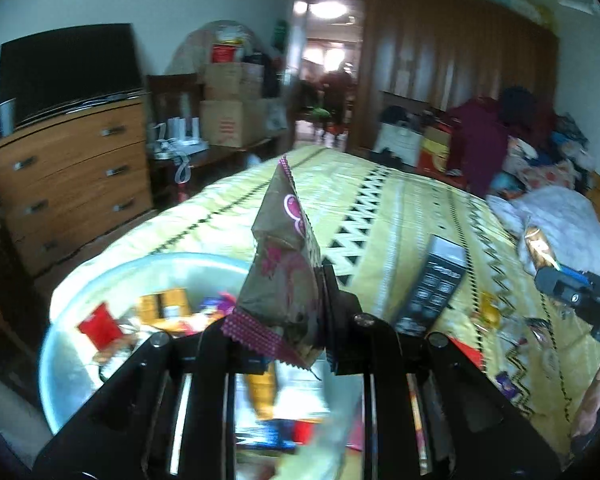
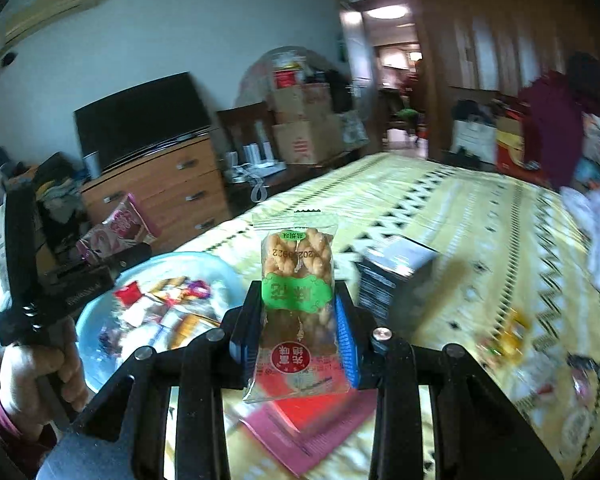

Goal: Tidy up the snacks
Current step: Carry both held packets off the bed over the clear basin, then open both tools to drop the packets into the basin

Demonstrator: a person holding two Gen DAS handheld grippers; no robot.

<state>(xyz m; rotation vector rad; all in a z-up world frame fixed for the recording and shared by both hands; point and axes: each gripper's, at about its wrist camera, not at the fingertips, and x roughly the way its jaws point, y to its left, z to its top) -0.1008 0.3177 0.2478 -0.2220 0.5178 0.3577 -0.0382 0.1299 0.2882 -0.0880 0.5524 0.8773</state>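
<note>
At the left, a pale blue bowl (image 1: 60, 360) sits on the yellow patterned bedspread (image 1: 380, 200), filled with mixed snacks (image 1: 164, 312). Above its rim the left gripper (image 1: 280, 320) is clamped on a brown and pink packet (image 1: 284, 264), held upright. Further right a dark box (image 1: 432, 288) stands on the bed. The right gripper (image 2: 300, 328) pinches a clear pack of twisted fried dough (image 2: 298, 304) above a red and pink wrapper (image 2: 312, 420), perhaps two; blur hides which. Loose snacks (image 2: 508, 336) lie at the far right.
</note>
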